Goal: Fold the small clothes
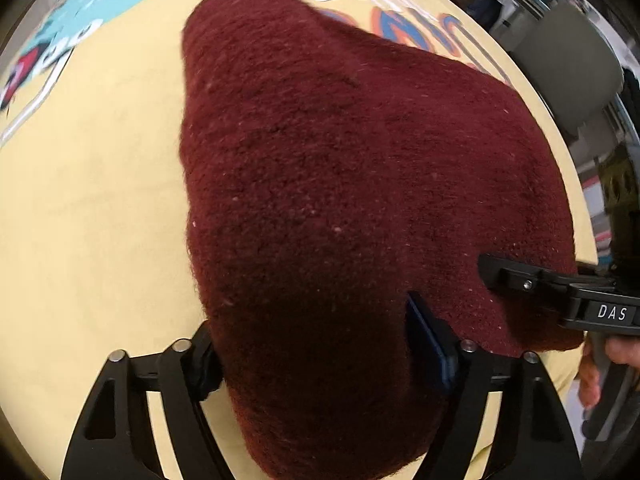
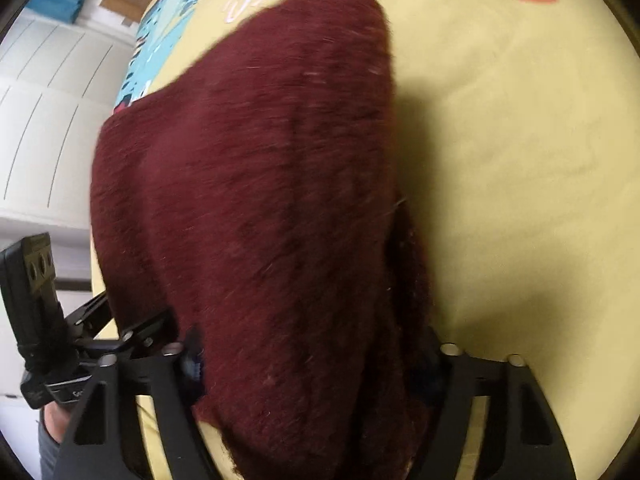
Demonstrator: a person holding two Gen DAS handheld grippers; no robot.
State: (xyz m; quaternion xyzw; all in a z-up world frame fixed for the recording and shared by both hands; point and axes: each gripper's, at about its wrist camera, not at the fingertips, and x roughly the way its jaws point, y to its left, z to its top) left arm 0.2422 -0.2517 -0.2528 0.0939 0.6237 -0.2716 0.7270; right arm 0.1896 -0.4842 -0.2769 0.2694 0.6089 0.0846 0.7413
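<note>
Gripping maroon fleece (image 1: 340, 180) | left gripper (image 1: 320, 356) clenched on it | right gripper (image 2: 316, 364) likewise

Left gripper (image 1: 320, 364) pads under maroon garment (image 1: 340, 180)

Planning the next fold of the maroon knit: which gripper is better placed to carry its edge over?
Probably neither alone. The left gripper and right gripper each straddle the near edge of the maroon knit garment on the yellow printed cloth; the right sits nearer its side edge.

The garment (image 1: 340, 184) lies on the printed cloth (image 1: 92, 208), between both jaws.
</note>
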